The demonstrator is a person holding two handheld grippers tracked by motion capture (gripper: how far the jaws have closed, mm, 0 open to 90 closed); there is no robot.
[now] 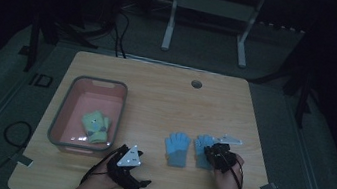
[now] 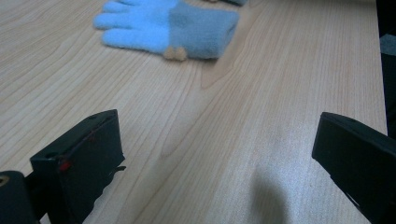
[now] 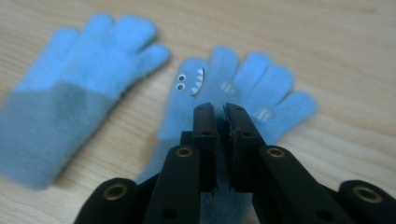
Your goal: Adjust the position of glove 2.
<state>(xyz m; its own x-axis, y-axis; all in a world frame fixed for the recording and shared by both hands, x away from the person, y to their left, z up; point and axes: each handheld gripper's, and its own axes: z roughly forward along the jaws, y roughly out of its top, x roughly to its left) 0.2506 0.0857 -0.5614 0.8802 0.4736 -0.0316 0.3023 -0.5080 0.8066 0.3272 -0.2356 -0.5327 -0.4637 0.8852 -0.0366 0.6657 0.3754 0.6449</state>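
Open bench (image 1: pixel 180 101) is left beyond the gloves (image 1: pixel 177 149); far-left side is blocked by the bin (image 1: pixel 58 117), w/ a narrow lane btwn.

Two blue gloves lie on one wooden table (image 1: pixel 156 97): the left blue glove (image 1: pixel 177 149) and the right blue glove (image 1: pixel 202 147). One pink bin (image 1: pixel 64 109) holds a yellow-green bundle (image 1: pixel 95 126) of cloth, its number of pieces unclear. Two grippers appear: the left gripper (image 1: pixel 135 184) and the right gripper (image 1: pixel 211 155)
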